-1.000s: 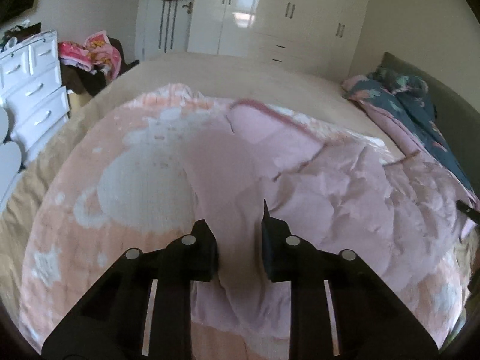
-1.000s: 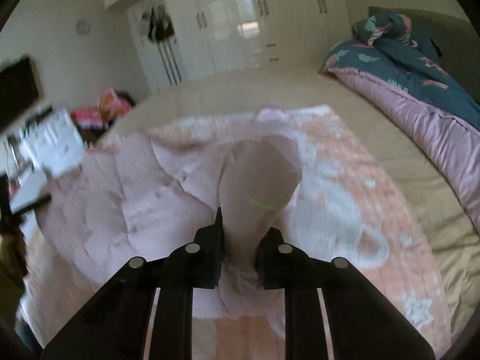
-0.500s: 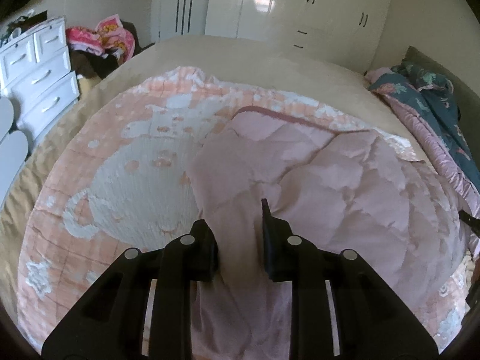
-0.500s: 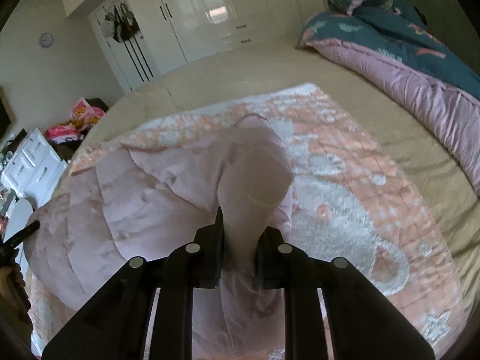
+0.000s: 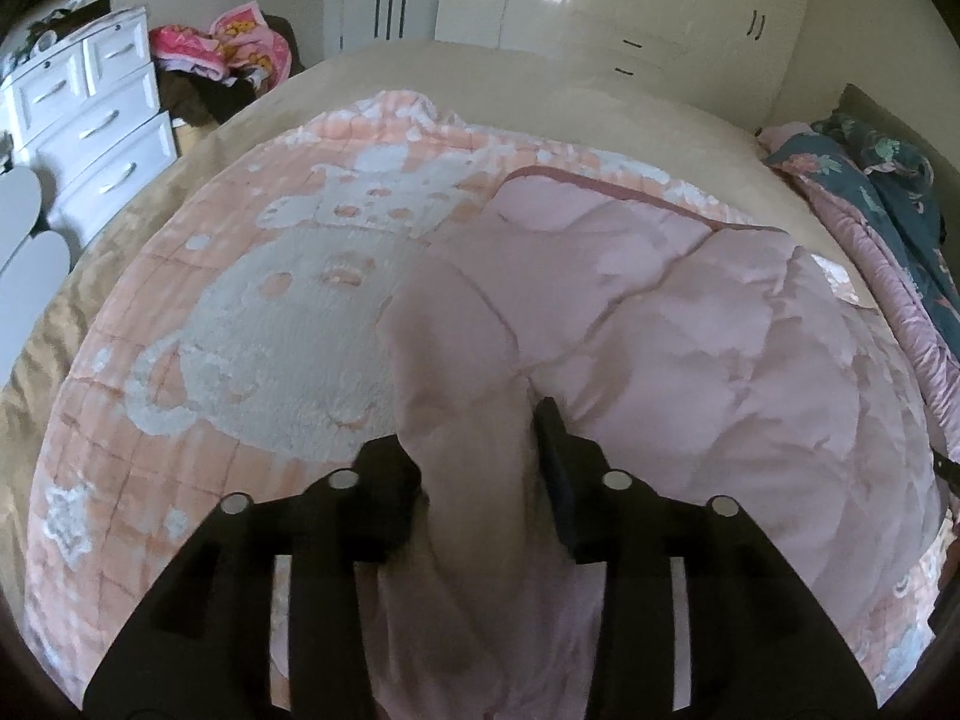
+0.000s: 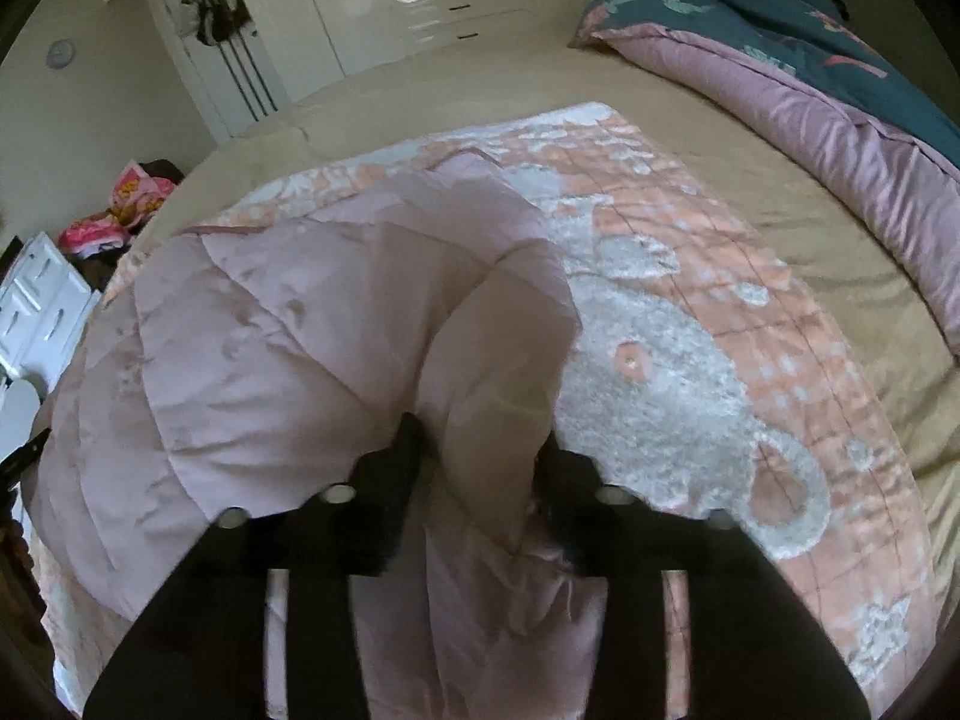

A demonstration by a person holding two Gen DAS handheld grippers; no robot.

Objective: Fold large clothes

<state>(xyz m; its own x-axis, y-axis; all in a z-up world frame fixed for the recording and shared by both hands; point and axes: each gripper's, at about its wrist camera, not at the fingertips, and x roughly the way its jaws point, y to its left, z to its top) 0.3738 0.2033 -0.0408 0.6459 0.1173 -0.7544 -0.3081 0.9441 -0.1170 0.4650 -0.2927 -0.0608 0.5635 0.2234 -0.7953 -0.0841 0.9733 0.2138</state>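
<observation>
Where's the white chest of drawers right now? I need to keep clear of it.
The white chest of drawers stands off the bed at the far left in the left wrist view, beside the bright pink clothes pile; the right wrist view shows it at its left edge.

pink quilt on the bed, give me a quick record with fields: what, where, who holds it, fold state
item: pink quilt
surface: tan bed
left gripper: shut on a bunched edge of the quilt
right gripper: shut on another bunched edge
fold state: plain underside turned over the patterned top, partly covering it
nearby: white dresser, teal duvet
</observation>
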